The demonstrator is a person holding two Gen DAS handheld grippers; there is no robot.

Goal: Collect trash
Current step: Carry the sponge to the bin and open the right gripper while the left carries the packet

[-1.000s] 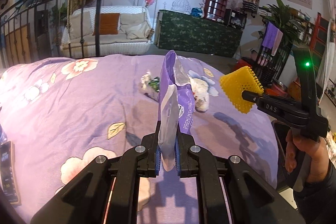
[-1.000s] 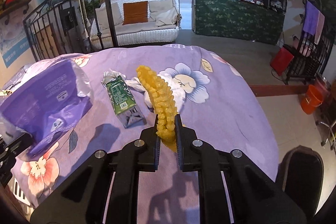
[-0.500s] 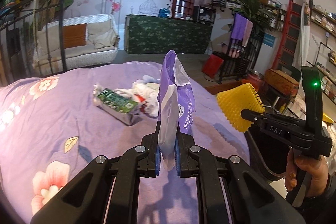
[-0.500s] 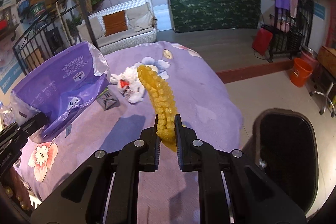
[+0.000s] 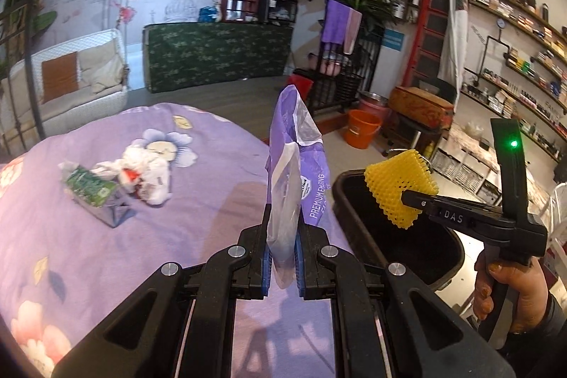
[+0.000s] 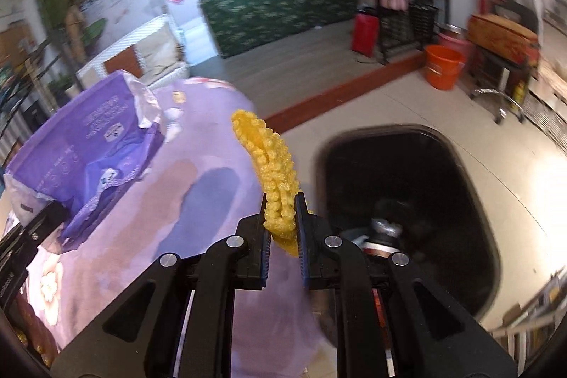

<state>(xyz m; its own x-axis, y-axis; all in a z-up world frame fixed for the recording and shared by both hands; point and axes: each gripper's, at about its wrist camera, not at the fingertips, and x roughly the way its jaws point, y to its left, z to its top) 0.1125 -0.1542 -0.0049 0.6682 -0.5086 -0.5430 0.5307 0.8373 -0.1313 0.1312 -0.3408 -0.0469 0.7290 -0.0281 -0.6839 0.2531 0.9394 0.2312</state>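
With both claws loaded, nothing is binned yet: left gripper point(image 5: 282, 257) pinches purple bag point(image 5: 296, 165), right gripper point(image 6: 282, 236) pinches yellow foam net point(image 6: 273, 172). Black bin point(image 6: 407, 201) sits just right of both; green carton point(image 5: 93, 192) and crumpled tissue point(image 5: 147, 167) remain left on the bedspread point(image 5: 195, 193).

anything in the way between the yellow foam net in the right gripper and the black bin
Nothing visible does. The right gripper is shut on the yellow foam net, which the left wrist view shows over the near rim of the open black bin. The bin's mouth is uncovered, with some trash inside.
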